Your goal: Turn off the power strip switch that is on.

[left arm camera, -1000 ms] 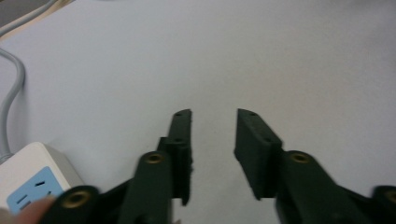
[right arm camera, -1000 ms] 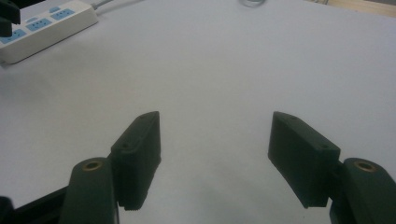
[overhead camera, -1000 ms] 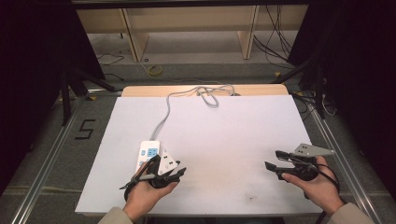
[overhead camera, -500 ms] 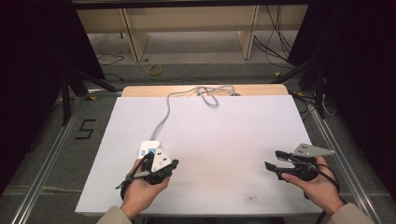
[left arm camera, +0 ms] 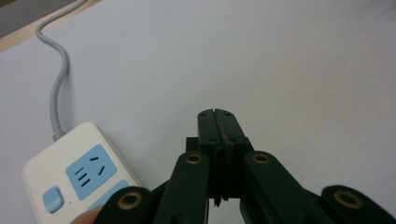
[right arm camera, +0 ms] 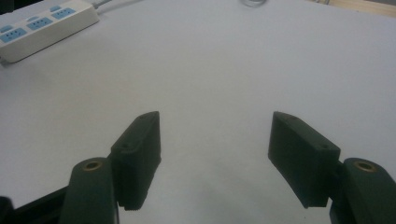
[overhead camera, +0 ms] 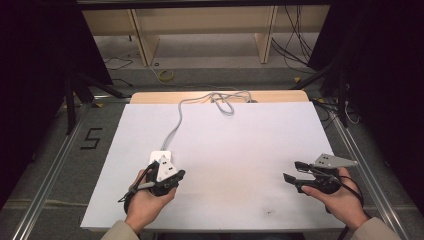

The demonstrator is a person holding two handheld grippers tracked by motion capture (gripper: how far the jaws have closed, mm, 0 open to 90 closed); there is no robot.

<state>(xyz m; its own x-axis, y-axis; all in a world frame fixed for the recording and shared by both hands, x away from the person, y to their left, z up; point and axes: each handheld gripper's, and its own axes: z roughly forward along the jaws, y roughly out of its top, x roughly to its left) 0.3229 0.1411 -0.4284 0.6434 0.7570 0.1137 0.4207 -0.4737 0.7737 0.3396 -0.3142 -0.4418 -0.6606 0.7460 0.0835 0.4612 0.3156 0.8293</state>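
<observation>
Black jaws, brass-ringed screw holes, beige sleeves point(overhead camera: 119, 231)

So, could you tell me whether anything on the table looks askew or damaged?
Nothing stands out: the white power strip lies flat on the white table, undamaged, and its grey cable trails loosely to the far edge.

It looked like a lab or test room set up for recording, not a home. A plain white table point(overhead camera: 240, 150) stood in the middle, fenced by metal rails point(overhead camera: 47, 180) on the floor to either side of it. Left of the table, a number five point(overhead camera: 91, 138) was marked in black tape on the grey floor. Beyond the table's far edge stood bare wooden shelving point(overhead camera: 200, 30) with loose cables point(overhead camera: 295, 47) trailing under it. Dark curtains point(overhead camera: 35, 75) hung on both sides of the table.
</observation>
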